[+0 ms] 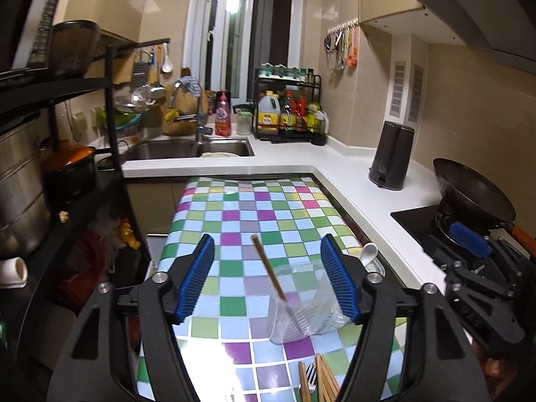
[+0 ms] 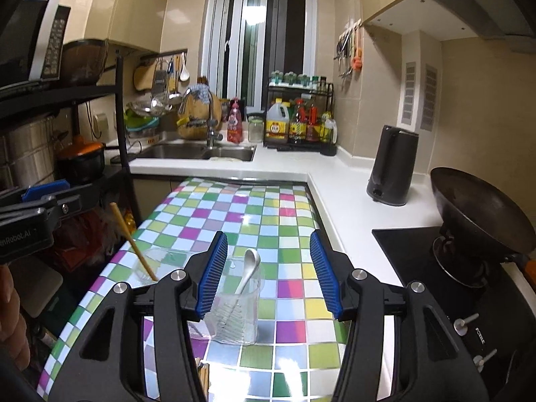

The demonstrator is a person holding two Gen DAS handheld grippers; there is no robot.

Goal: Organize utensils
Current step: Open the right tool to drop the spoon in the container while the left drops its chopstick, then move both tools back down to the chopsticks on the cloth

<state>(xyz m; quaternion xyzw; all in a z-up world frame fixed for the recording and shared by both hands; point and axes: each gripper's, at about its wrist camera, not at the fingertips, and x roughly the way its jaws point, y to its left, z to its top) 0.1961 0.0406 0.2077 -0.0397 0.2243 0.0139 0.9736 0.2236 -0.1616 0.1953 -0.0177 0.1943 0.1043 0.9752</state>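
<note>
Left hand-held gripper (image 1: 268,279): its blue fingers are wide apart and hold nothing. It hangs just above the left cup.
Right hand-held gripper (image 2: 268,276): its blue fingers are wide apart too, with nothing in them. It hangs over the right cup.
Left clear plastic cup (image 1: 303,301): it stands on the desk near the front, with one long brown wooden chopstick (image 1: 268,271) leaning in it.
Right clear plastic cup (image 2: 239,305): it stands just right of the first cup, with a shiny white spoon (image 2: 248,273) leaning in it.
Things left to sort: more brown wooden chopsticks (image 1: 323,382) and a silver metal fork (image 1: 311,377) lie flat at the near edge of the desk.
How they will handle: I think the chopsticks are light, stiff and thin, so they may roll or slip. The fork looks smooth and slippery. The cups look very light and could tip if bumped.
Where to hold: my guess is the middle of a chopstick, or the fork's handle, with the fingers across it.
Desk (image 1: 234,211): it wears a shiny cloth of green, pink, purple and pale blue squares. It looks slick, and the lamp glares on it.
Room: a small kitchen. The steel sink (image 1: 187,149) is far left, a black kettle (image 1: 390,155) far right, and a black wok (image 1: 472,191) on the right.
</note>
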